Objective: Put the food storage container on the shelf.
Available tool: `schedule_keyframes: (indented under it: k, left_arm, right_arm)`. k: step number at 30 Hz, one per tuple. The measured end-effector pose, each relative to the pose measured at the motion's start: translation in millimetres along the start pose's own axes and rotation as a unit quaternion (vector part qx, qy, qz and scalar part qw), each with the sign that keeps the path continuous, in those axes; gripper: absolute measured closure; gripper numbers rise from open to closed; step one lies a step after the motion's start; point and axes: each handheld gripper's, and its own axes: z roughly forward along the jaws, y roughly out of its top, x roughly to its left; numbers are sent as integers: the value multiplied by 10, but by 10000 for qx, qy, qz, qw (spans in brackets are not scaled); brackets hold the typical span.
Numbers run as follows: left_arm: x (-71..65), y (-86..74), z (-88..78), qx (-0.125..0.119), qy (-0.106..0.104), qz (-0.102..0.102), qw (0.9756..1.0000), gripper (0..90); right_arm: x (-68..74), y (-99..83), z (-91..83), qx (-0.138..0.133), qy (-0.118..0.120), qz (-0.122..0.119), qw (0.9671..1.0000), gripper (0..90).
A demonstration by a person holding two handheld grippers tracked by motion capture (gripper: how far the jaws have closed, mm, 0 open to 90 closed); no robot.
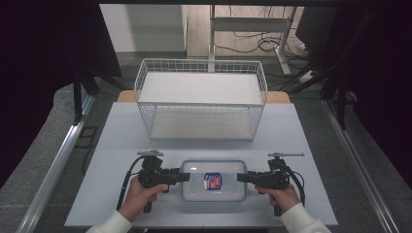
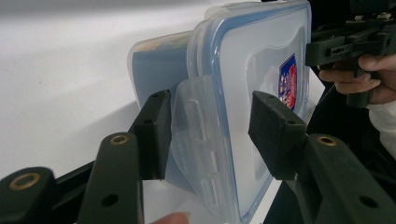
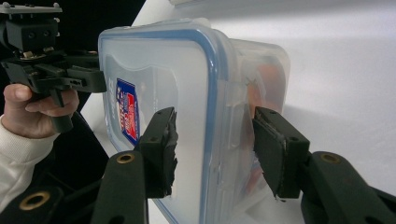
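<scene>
A clear plastic container with a blue-rimmed lid and a red-and-blue sticker lies flat at the front middle of the table. My left gripper holds its left end and my right gripper its right end. In the left gripper view the container stands between the jaws: one pad presses the clasp flap, the other rests on the lid. In the right gripper view the jaws straddle the lid edge of the container. Something orange shows through its wall.
A white wire basket stands at the back middle of the pale table, a hand's width beyond the container. A desk frame and cables lie on the floor behind. Dark curtains flank both sides.
</scene>
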Motion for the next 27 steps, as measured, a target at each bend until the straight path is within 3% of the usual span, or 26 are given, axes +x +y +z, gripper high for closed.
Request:
schedule_keyframes:
  k: [12,27]
  left_arm:
    - [5,61,-49,-39,-31,33,10000,504]
    - [79,185,-146,-157,-23,74,9998,512]
  right_arm:
    - [52,20,-14,-154,-3,-68,9999,500]
    - [116,172,39,-325,-19,-434,9985,499]
